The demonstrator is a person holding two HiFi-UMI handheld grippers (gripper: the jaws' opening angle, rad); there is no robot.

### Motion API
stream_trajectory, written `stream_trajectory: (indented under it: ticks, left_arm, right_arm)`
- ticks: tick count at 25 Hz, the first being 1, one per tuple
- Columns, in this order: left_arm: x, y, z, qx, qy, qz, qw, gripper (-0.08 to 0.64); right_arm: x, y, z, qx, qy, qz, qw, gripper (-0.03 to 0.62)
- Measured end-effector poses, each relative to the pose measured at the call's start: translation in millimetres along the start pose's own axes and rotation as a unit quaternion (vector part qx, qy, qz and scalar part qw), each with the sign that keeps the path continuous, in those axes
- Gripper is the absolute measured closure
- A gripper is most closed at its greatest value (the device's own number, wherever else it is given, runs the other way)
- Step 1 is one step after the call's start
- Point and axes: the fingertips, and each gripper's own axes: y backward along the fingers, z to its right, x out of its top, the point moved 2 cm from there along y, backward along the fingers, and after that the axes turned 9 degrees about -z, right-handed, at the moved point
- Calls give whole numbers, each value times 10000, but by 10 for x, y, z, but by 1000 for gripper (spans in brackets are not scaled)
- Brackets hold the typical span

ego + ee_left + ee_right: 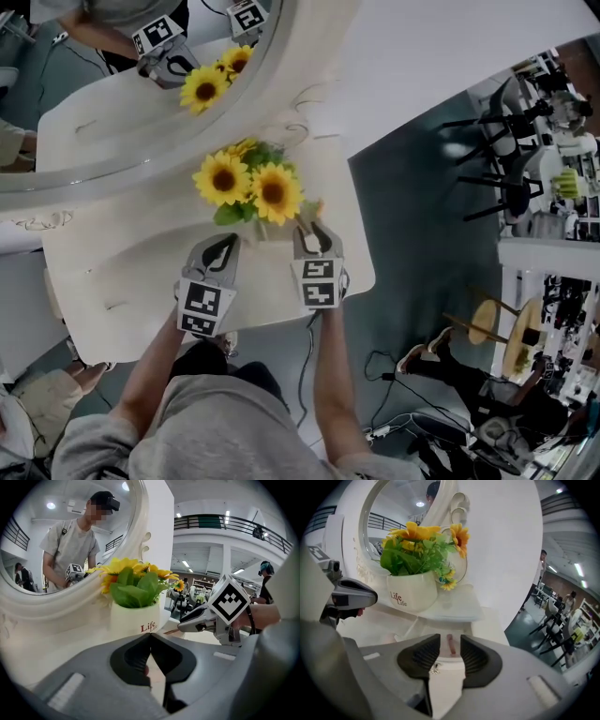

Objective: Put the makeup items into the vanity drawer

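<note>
1. Left gripper [150, 636]: the jaw tips are pressed together, and a small red item [146, 670] is pinched further back between the pads.
2. Right gripper [450, 638]: the jaws are spread. A slim pink stick [451, 647] lies loose between them on the white vanity top [141, 253], and neither pad touches it.
3. A white pot [412, 590] stands ahead and to the left of the right gripper, directly ahead of the left gripper. It is printed "Life" in red, with a smaller "Life" beneath.
4. Sunflowers [417, 531] fill the pot, and the oval mirror [389, 508] stands behind it.
5. No drawer can be made out.
</note>
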Motion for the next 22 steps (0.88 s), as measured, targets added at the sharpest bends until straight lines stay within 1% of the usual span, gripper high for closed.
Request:
stream_trajectory:
  ticks: [1,2,7,11,19,22]
  left_arm:
    - [4,1,-7,2,1,3,10000,549]
    - [7,4,-12,2,2,8,10000,549]
    - [2,36,-28,15,-3,40,10000,549]
    - [-2,101,-14,33,-26,93,9999,549]
    - [96,428,38,148,-149,427,9989,549]
    - [137,623,104,187,-235,599,9978,549]
  right_arm:
    - [2,-4,-8,42,-44,14,10000,438]
    - [1,-6,-13,62,-82,24,9999,434]
    - [-8,8,-38,30,-125,65,9999,434]
    - [22,99,-47,-57,-126,198,9997,434]
    - [80,598,-132,-304,-350,818,9956,435]
    - [110,879,-227,-373,-382,1168,9917,434]
